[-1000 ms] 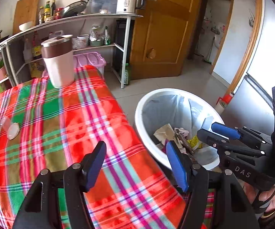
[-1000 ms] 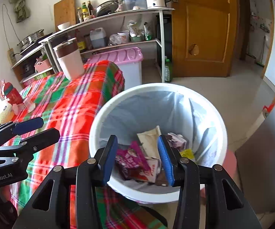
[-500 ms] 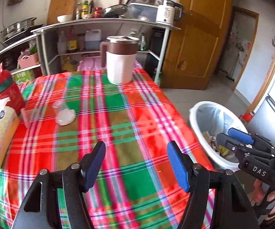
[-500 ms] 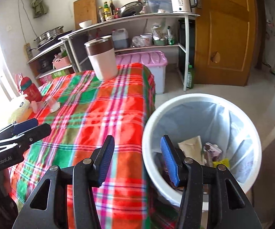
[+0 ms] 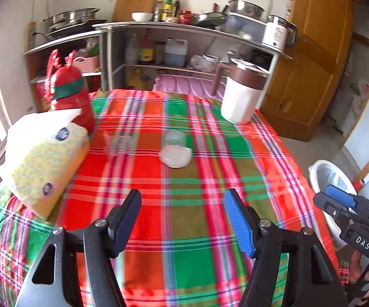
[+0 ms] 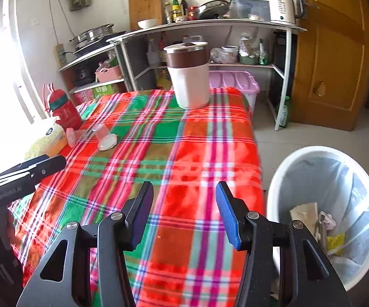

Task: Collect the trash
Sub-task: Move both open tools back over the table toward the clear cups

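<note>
- Left wrist view: left tool (image 5: 183,220) over the near part of the bench (image 5: 210,230), which is covered in plaid cloth. Jaws parted wide, nothing between them; only cloth shows in the gap.
- A clear cup (image 5: 175,148) lies tipped on its side mid-bench, mouth toward the camera. A second clear cup (image 5: 118,143), blurred, sits just left of it.
- Tissue pack (image 5: 46,163) at the left edge; red bottle (image 5: 71,97) behind it, touching or nearly so. White jug (image 5: 243,94) with a brown band stands upright at the far right of the bench.
- Bin (image 5: 330,179) at the right, beyond the bench edge, partly hidden by the right tool (image 5: 337,199), whose fingers appear close together from this side.
- Right wrist view: right tool (image 6: 181,215) over the near bench corner, jaws moderately apart and just been opening, empty.
- Bin (image 6: 281,179) on the floor just right of the bench, lined with a bag, paper and wrappers (image 6: 314,220) inside.
- Tipped cup (image 6: 105,138) far left on the bench, near the bottle (image 6: 63,110). Jug (image 6: 189,76) upright at the far edge.
- Left tool (image 6: 43,165) enters from the left over the bench edge.
</note>
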`<state>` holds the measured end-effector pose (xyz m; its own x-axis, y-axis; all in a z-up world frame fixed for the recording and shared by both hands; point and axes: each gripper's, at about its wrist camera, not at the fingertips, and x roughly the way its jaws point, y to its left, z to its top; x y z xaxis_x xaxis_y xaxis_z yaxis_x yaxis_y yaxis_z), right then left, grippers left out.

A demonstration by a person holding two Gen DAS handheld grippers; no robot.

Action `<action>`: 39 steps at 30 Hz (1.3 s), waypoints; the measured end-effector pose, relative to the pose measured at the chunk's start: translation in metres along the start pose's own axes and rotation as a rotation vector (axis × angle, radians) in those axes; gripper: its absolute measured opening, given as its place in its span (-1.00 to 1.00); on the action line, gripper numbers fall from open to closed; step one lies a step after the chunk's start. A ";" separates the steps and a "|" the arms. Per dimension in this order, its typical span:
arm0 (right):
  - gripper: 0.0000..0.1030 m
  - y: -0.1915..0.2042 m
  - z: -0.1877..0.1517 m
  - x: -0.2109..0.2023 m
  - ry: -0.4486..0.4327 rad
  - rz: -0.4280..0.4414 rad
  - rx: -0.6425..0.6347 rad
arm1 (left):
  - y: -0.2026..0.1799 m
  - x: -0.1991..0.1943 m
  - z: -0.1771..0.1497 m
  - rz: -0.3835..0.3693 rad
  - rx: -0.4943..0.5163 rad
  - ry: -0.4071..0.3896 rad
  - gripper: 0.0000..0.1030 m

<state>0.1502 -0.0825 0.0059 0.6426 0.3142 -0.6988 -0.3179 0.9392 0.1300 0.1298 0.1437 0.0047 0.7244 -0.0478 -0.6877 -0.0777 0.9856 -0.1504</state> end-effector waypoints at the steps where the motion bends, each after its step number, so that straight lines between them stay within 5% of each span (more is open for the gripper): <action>1: 0.01 0.005 0.001 0.004 0.003 0.006 -0.007 | 0.007 -0.001 0.001 0.014 -0.007 -0.006 0.35; 22: 0.04 0.101 0.044 0.100 0.053 0.134 -0.169 | 0.071 0.018 0.026 0.078 -0.059 -0.011 0.37; 39: 0.10 0.128 0.075 0.169 0.117 0.188 -0.177 | 0.094 0.036 0.038 0.065 -0.094 0.004 0.38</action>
<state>0.2703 0.1014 -0.0427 0.4788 0.4528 -0.7521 -0.5477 0.8236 0.1473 0.1743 0.2404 -0.0071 0.7133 0.0149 -0.7007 -0.1886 0.9670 -0.1715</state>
